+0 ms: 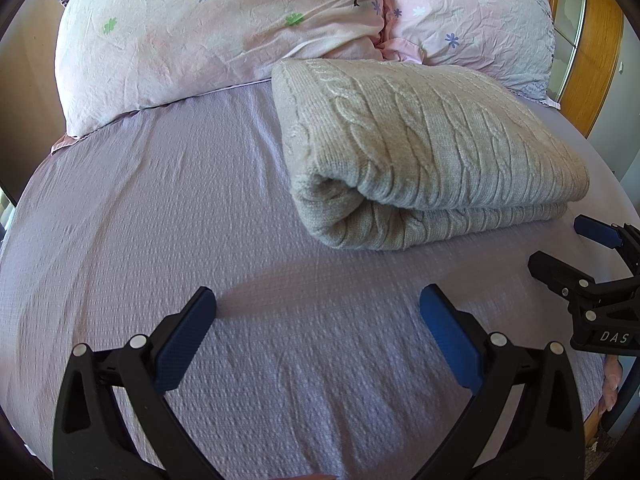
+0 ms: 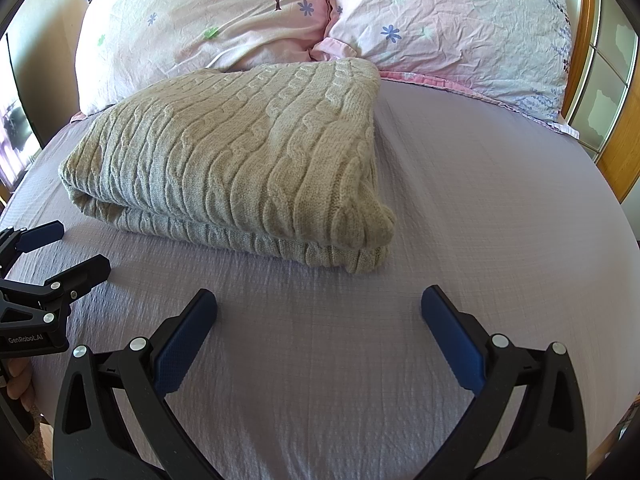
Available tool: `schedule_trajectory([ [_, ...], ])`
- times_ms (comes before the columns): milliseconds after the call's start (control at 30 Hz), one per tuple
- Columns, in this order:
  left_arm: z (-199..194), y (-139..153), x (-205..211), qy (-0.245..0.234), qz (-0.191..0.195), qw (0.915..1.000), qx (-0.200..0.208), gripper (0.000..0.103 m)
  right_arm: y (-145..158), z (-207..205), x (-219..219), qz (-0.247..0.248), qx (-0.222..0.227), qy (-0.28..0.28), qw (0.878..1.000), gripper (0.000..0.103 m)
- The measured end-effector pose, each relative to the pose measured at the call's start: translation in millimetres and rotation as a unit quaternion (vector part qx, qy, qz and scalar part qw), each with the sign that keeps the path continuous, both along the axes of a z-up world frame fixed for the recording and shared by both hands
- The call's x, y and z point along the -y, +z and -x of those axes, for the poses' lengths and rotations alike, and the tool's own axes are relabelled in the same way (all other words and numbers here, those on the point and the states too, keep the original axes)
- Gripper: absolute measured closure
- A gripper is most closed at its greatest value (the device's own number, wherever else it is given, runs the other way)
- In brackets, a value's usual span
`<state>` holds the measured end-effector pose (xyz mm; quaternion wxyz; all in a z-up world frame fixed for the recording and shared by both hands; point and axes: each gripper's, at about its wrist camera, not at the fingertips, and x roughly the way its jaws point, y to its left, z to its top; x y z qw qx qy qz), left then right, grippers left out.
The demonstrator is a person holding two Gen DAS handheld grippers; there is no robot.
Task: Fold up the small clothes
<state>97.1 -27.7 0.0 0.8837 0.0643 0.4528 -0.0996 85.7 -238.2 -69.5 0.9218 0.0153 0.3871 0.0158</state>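
A beige cable-knit sweater (image 1: 424,152) lies folded into a thick rectangle on the lilac bed sheet (image 1: 200,240), close to the pillows. It also shows in the right wrist view (image 2: 240,160). My left gripper (image 1: 318,300) is open and empty, hovering over bare sheet in front of the sweater and to its left. My right gripper (image 2: 319,300) is open and empty, over bare sheet in front of the sweater's right corner. Each gripper shows at the edge of the other's view: the right one (image 1: 560,246), the left one (image 2: 76,248), both open.
Two pink flowered pillows (image 1: 208,28) (image 2: 448,24) lie at the head of the bed behind the sweater. A wooden frame with glass panes (image 2: 608,92) stands at the right. The lilac sheet (image 2: 500,220) stretches right of the sweater.
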Motion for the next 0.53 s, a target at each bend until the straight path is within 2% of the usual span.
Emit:
schedule_trajectory([
  [533,-0.9,0.7,0.1,0.002,-0.001,1.0000,0.000,0.002,-0.1,0.3,-0.1,0.000,0.000,0.000,1.000,0.001],
])
